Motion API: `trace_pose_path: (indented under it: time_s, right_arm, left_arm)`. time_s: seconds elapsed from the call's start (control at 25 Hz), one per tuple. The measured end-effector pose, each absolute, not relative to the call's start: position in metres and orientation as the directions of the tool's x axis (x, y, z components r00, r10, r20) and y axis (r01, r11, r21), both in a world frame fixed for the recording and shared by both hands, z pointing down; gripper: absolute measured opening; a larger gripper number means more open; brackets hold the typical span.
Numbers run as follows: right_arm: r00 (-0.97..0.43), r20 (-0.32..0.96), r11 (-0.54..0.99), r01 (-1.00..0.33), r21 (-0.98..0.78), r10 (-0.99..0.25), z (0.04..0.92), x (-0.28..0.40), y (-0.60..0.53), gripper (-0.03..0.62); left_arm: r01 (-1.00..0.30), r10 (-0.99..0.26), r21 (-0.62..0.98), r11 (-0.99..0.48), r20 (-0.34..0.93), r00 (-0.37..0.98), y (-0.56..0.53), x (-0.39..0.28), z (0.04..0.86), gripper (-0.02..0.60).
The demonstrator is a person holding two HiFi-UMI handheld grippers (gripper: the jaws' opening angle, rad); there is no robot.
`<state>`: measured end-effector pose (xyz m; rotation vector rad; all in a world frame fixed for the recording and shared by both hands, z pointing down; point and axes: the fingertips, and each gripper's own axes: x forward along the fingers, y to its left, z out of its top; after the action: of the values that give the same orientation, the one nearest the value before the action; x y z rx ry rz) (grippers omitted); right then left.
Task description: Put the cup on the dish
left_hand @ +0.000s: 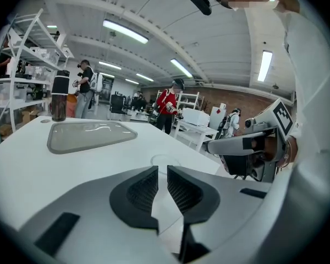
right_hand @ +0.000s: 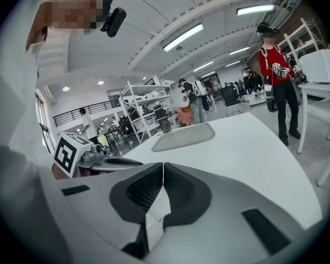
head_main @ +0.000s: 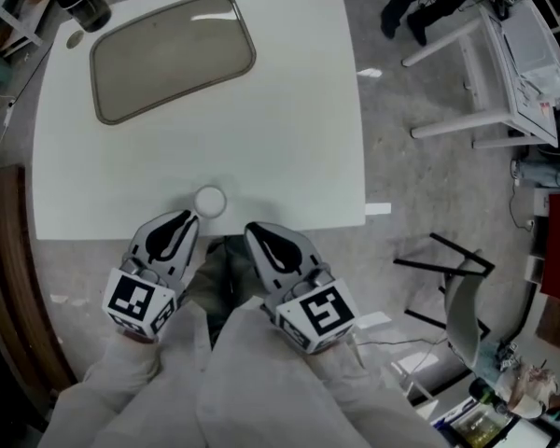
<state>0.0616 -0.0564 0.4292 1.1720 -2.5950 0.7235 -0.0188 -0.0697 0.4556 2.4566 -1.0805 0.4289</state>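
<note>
Dark and upright, the cup (left_hand: 59, 97) shows whole only in the left gripper view (the head view cuts it at the frame edge). Its long axis is vertical. It stands at the white table's (head_main: 261, 138) far corner, just beside the grey dish (head_main: 173, 56). The left gripper (left_hand: 162, 169) jaws are a sliver apart and empty; the right gripper (right_hand: 163, 165) is pinched together on nothing.
</note>
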Motion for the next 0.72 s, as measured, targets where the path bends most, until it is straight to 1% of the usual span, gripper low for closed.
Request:
trace_pose_path:
  time_s: [0.16, 0.4, 0.52, 0.72]
  right_arm:
    - [-0.659, 0.382, 0.555, -0.752, -0.355, -0.648, 0.437, 0.062, -0.055, 0.014]
    - [-0.648, 0.415, 0.531, -0.762, -0.372, -0.639, 0.453, 0.066, -0.048, 0.014]
    - [-0.639, 0.426, 0.51, -0.768, -0.386, -0.64, 0.459, 0.07, -0.048, 0.014]
    - [-0.641, 0.44, 0.505, -0.767, -0.396, -0.629, 0.467, 0.07, -0.048, 0.014]
  left_arm:
    - [-0.76, -0.614, 0.272, -0.59, 0.459, 0.642, -0.068, -0.02, 0.473, 0.071]
    - [-0.744, -0.569, 0.263, -0.614, 0.506, 0.648, -0.06, -0.003, 0.495, 0.127]
    - [-0.75, -0.576, 0.254, -0.611, 0.508, 0.641, -0.063, 0.001, 0.498, 0.176]
    - [-0.763, -0.584, 0.264, -0.59, 0.513, 0.629, -0.069, 0.004, 0.506, 0.215]
